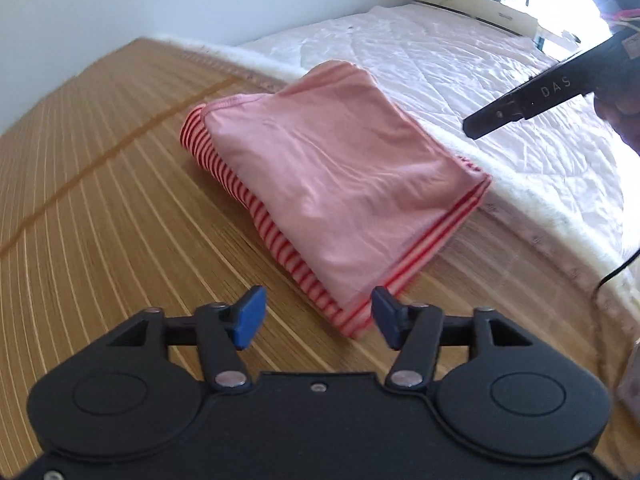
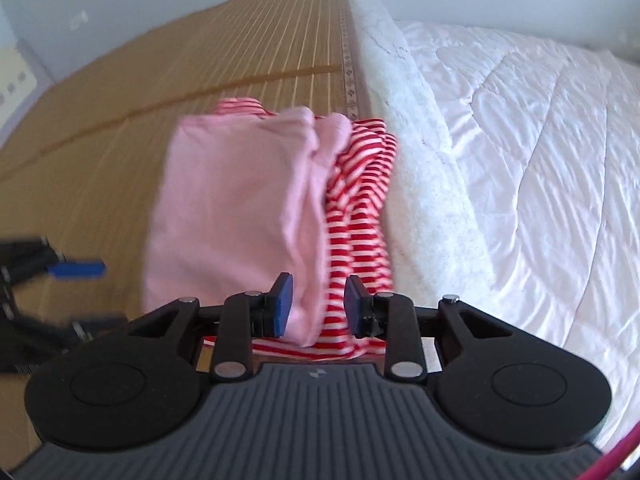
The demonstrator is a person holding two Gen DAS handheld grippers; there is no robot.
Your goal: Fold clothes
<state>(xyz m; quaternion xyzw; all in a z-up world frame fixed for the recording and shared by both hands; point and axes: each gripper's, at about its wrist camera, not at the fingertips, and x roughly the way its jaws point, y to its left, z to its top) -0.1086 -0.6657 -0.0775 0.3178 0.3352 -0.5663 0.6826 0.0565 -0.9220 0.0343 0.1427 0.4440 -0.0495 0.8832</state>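
Nearest in the left wrist view, the left gripper [image 1: 318, 318] is seen with its blue pads [image 1: 250, 316] spread wide and nothing between them; the near corner of the folded garment [image 1: 320, 184] lies just beyond and between the fingertips, but it is not touched. In the right wrist view, the right gripper [image 2: 318, 306] is set at a narrow gap, and the near edge of the garment, where pink cloth meets the red and white stripes, is seen between its pads [image 2: 284, 304]. Whether the pads press on the cloth or merely stand over it cannot be told, since the picture is blurred there.

Further out, the garment is laid on a bamboo mat [image 1: 100, 200] as a compact, roughly square bundle, plain pink on top with striped layers showing along its near and left edges. Its right side lies close to the mat's edge, beside a white fleecy strip [image 2: 404, 128]. On that right side the stripes are bunched and less tidy than the rest. Beyond and to the right, a white quilt [image 1: 460, 64] is spread over the bed.

The fold is judged to be nearly complete, with the step in hand being the release and tidying of the bundle. The next move is judged to call for the loose striped edge to be tucked or smoothed flat, gently, so that the stacked layers are not dragged apart.
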